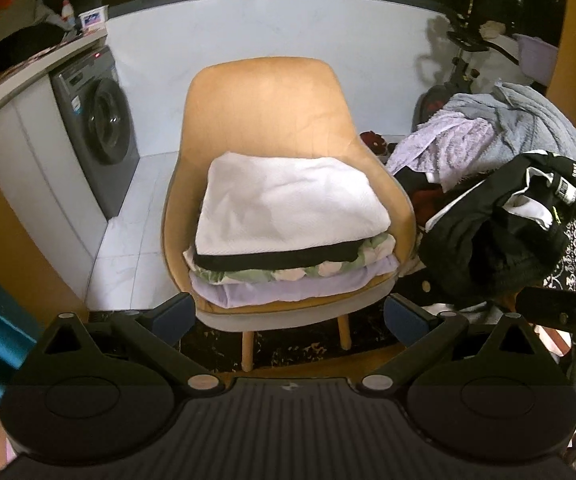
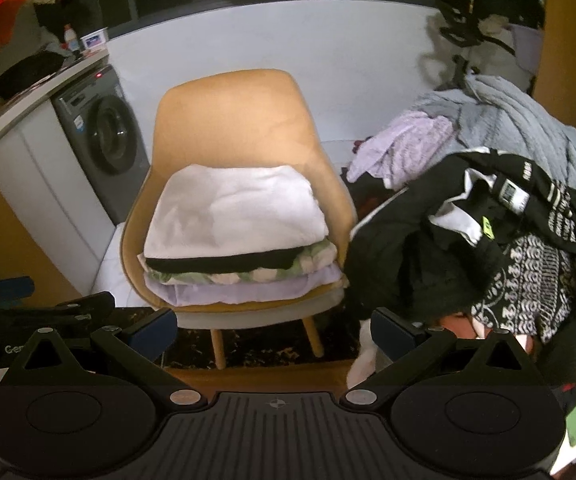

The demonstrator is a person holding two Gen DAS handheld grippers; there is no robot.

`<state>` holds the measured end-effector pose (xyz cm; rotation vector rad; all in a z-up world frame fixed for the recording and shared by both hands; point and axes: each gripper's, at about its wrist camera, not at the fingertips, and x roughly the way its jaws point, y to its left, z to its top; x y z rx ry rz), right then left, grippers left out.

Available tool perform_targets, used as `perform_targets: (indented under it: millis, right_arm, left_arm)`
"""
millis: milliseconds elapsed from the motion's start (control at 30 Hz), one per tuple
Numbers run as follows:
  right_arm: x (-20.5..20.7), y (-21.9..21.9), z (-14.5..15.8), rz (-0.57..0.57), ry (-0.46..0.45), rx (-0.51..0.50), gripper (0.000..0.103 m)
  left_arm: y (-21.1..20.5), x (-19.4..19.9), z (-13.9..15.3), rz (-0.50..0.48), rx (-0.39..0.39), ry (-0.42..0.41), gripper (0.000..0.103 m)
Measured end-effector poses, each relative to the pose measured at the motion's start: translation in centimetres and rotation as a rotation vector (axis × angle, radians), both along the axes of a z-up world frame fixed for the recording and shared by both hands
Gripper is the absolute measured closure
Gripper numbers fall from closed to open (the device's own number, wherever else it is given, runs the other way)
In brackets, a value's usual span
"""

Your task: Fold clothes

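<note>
A stack of folded clothes point(image 1: 288, 216) lies on the seat of an orange chair point(image 1: 263, 100): a white piece on top, then black, green-patterned and lilac layers. The stack also shows in the right wrist view point(image 2: 235, 216). A pile of unfolded clothes point(image 1: 500, 208) sits to the right, with a black jacket point(image 2: 448, 240) in front and grey and lilac pieces behind. My left gripper point(image 1: 290, 316) is open and empty, in front of the chair's seat edge. My right gripper point(image 2: 273, 330) is open and empty, between the chair and the pile.
A grey washing machine point(image 1: 95, 128) stands under a counter point(image 1: 27, 68) at the left. A white low wall point(image 1: 288, 28) runs behind the chair. An exercise bike point(image 1: 472, 52) stands at the back right. White floor tiles point(image 1: 127, 240) lie left of the chair.
</note>
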<state>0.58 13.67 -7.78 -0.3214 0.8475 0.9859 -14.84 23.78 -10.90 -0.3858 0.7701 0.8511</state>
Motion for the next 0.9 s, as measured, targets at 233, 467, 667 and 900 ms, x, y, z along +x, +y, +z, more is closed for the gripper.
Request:
perform_targets:
  millis: [233, 467, 667, 900]
  right_arm:
    - [-0.6, 0.8, 0.1, 0.014, 0.012, 0.006, 0.001]
    - [-1.1, 0.9, 0.0, 0.018, 0.022, 0.010, 0.001]
    - [-1.1, 0.8, 0.0, 0.024, 0.020, 0.011, 0.001]
    - [-0.8, 0.6, -0.1, 0.021, 0.026, 0.008, 0.001]
  left_arm:
    - [0.2, -0.9, 0.2, 0.012, -0.002, -0.007, 0.001]
    - [0.3, -1.2, 0.2, 0.014, -0.009, -0.009, 0.001]
    - [0.0, -1.9, 0.4, 0.015, -0.004, -0.047, 0.001]
    - [0.1, -1.8, 0.2, 0.023, -0.017, -0.055, 0.001]
